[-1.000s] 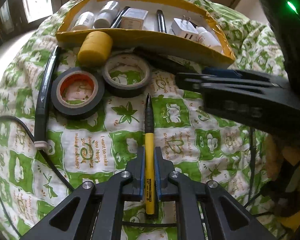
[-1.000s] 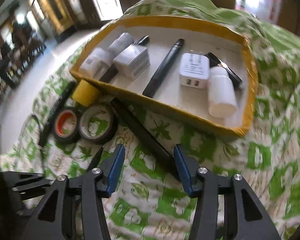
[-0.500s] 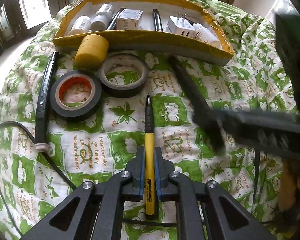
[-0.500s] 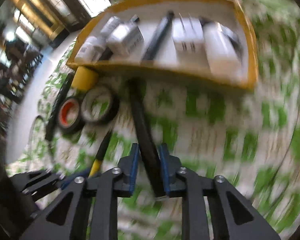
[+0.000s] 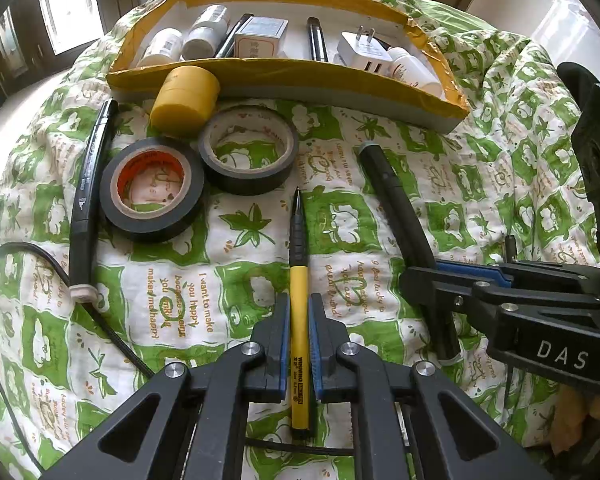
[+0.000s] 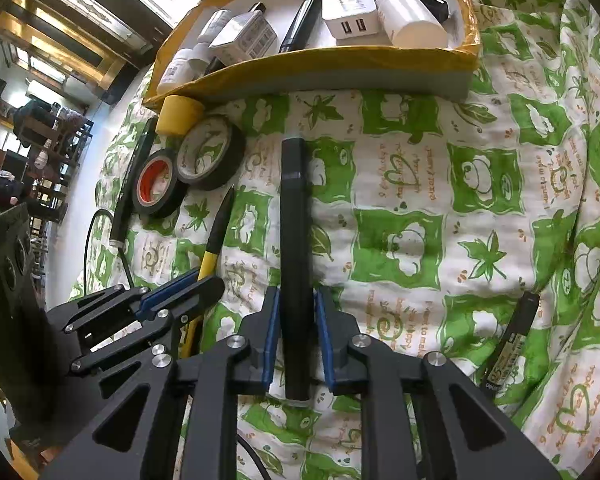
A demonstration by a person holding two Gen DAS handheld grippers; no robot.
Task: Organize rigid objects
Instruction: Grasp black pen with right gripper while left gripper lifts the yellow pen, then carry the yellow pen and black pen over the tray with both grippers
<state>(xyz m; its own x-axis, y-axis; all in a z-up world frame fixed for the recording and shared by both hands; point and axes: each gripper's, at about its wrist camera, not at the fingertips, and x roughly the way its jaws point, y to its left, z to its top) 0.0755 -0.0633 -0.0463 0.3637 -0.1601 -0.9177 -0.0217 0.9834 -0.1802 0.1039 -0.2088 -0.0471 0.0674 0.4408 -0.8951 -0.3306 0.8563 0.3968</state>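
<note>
My left gripper point(image 5: 299, 312) is shut on a yellow-and-black pen point(image 5: 298, 276) that points toward the yellow-rimmed tray point(image 5: 292, 74). My right gripper point(image 6: 296, 308) is shut on a long black marker point(image 6: 294, 216); it also shows in the left wrist view point(image 5: 400, 216), held at the right. The left gripper with its pen point(image 6: 216, 240) shows at the left of the right wrist view. The tray point(image 6: 320, 64) holds white bottles, a small box, a black pen and a white charger point(image 6: 350, 14).
Two black tape rolls point(image 5: 152, 188) point(image 5: 248, 156), a yellow cylinder point(image 5: 184, 98), a black curved stick point(image 5: 90, 184) and a black cable point(image 5: 24, 260) lie on the green-patterned quilt left of the pen. Another black marker point(image 6: 508, 340) lies at the right.
My right gripper has closed on the long black marker and drawn it back from the tray, turning it to point along its fingers. The left gripper holds its pen unchanged.
</note>
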